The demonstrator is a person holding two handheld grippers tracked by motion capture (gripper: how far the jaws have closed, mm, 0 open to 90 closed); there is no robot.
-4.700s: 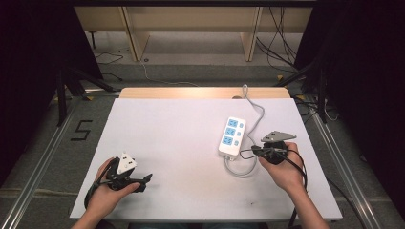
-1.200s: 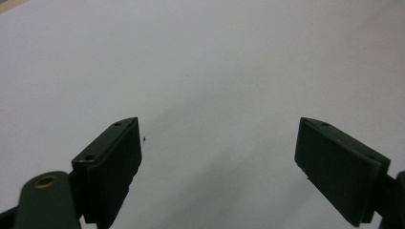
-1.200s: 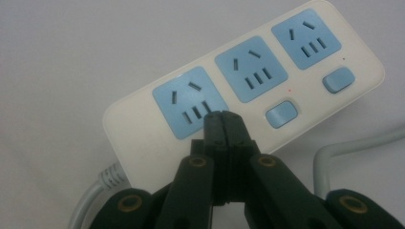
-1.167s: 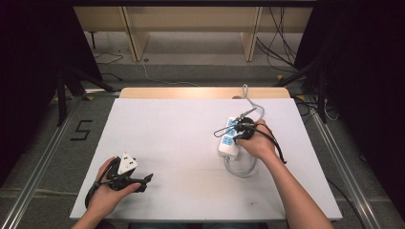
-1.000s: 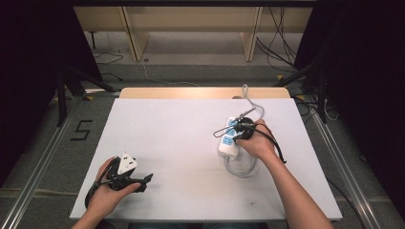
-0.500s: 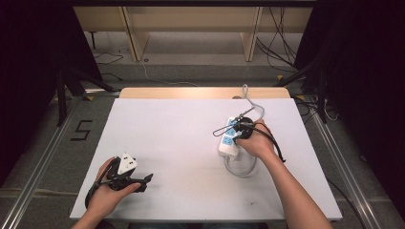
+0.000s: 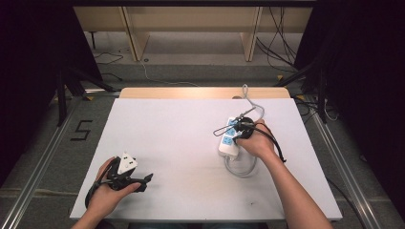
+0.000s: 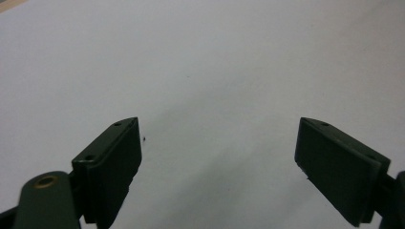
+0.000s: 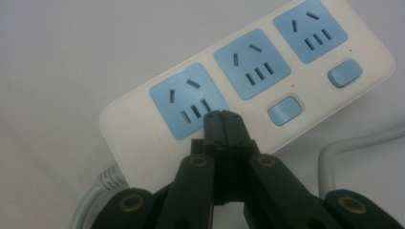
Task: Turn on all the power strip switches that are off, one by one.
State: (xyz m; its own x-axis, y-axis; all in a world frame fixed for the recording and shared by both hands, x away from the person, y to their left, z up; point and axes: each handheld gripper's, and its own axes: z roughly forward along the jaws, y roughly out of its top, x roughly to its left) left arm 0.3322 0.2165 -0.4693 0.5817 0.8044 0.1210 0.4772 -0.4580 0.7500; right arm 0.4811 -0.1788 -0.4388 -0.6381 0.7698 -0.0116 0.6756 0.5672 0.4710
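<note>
- Pressing down near one end of the power strip (image 9: pixel 248 90), the right gripper (image 9: pixel 223 117) has its fingers (image 9: pixel 214 125) squeezed flat together with nothing between them.
- Their joined tips sit at the lower right corner of the nearest blue socket panel (image 9: pixel 188 100), where the third switch would be; whether they actually touch the casing I cannot tell.
- The strip is white, with three blue socket panels in a row and two blue rocker switches (image 9: pixel 284 110) showing beside the farther two.
- From the high view the strip (image 7: pixel 229 140) lies on the right half of the white worktop (image 7: pixel 181 138), its grey cable (image 7: pixel 241 167) looping just below it and running off toward the far edge.
- The right hand (image 7: pixel 258 140) covers part of the strip from the near side.
- The left gripper (image 7: pixel 143 180) rests near the front left corner of the worktop, well apart from the strip, held in the left hand (image 7: pixel 110 195).
- Its fingers (image 8: pixel 112 162) stand spread wide over bare white surface, holding nothing.
</note>
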